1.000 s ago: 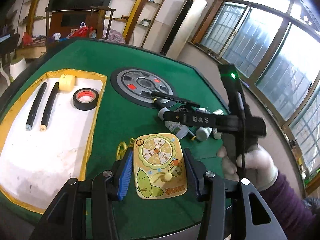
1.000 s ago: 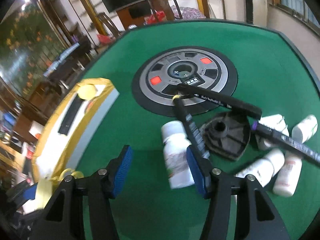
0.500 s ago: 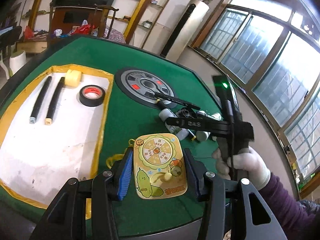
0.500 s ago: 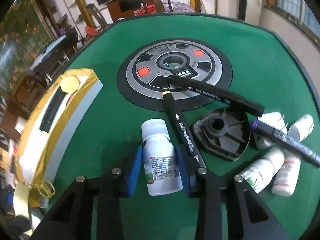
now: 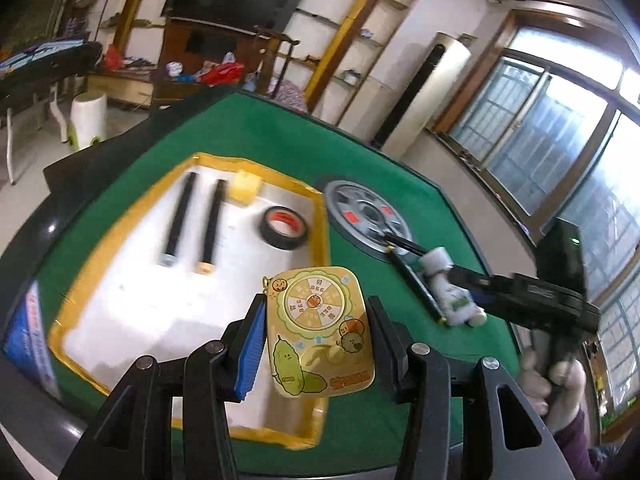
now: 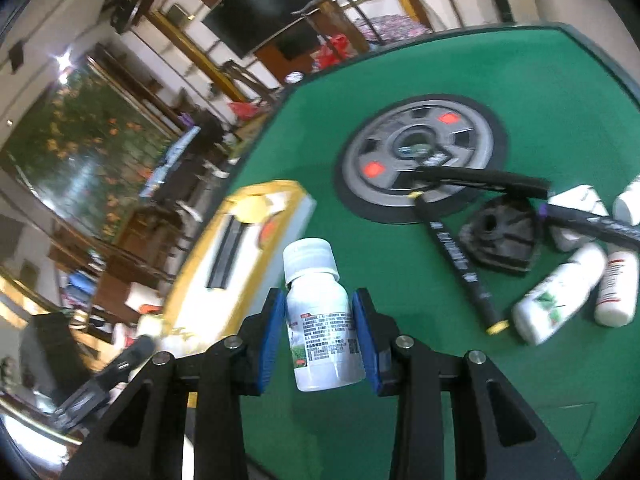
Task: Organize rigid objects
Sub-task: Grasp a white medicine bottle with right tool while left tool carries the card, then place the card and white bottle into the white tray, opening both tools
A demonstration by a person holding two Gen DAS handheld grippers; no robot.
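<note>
Left gripper [image 5: 316, 344]: fingers closed on a yellow cartoon card [image 5: 320, 330] printed with a spinner wheel; the card stands between the blue pad [image 5: 252, 354] and the opposite finger, above the near right corner of the yellow-rimmed white tray [image 5: 104, 240]. On the tray lie two black markers [image 5: 196, 224] side by side, a yellow block [image 5: 244, 188] at the far edge, and a roll of black tape [image 5: 284, 228] near the tray's right rim.

Right gripper [image 6: 319, 338]: its fingers have just been closing and now clamp a white pill bottle [image 6: 320, 320] by its labelled body, cap [image 6: 310, 258] pointing away from the camera, the bottle lifted off the green bench [image 6: 400, 400]. In the left wrist view the same bottle [image 5: 452, 288] shows in that gripper, held by a gloved hand [image 5: 556, 376].

On the bench, near its right edge: a black marker with yellow ends [image 6: 460, 264], a black triangular part [image 6: 500, 240], further white bottles [image 6: 560, 300] lying on their sides, and a purple-capped marker [image 6: 592, 224] across them. A grey round disc [image 6: 420, 152] sits at the bench centre, with another black marker [image 6: 480, 178] resting on its near rim.
</note>
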